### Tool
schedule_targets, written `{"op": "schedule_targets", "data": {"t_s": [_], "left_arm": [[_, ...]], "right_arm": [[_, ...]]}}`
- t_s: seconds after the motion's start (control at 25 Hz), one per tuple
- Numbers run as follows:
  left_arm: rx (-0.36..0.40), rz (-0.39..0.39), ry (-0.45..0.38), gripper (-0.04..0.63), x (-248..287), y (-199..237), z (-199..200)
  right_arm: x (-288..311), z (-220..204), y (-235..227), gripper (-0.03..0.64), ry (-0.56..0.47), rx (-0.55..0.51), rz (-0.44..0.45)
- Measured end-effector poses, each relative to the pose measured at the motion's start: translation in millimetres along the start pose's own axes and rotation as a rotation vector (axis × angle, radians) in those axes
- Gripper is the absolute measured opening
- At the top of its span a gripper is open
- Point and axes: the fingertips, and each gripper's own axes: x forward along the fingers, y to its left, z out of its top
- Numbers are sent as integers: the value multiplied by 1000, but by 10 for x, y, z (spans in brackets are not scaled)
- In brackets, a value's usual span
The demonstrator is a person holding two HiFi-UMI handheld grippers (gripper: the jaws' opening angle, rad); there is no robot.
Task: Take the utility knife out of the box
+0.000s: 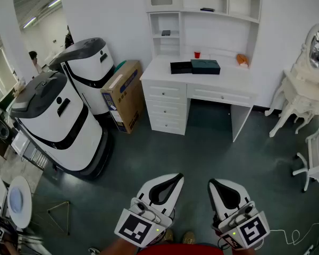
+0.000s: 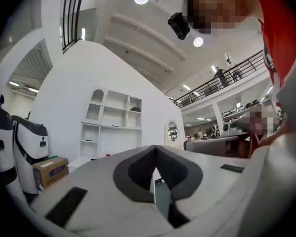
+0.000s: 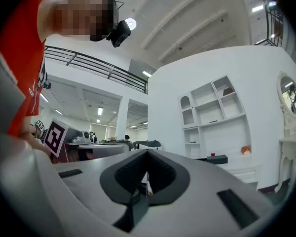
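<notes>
One black box (image 1: 181, 67), green box (image 1: 206, 66), white desk (image 1: 229, 78)

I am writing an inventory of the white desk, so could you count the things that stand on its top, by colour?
Black box: 1
Dark green box: 1
Red cup: 1
Orange object, too small to identify: 1
Total: 4

No words or numbers can be read. The cardboard box (image 1: 122, 94), far ahead of the left hand-held gripper (image 1: 175, 178), has blue print, too small.
</notes>
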Motion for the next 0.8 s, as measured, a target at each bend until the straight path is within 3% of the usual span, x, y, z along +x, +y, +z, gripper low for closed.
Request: {"op": "schedule_targets", "data": {"t_s": [0.8], "left_arm": [[16, 13, -1, 21, 117, -114, 32]], "right_arm": [[-107, 31, -124, -5, -12, -7, 50]]}}
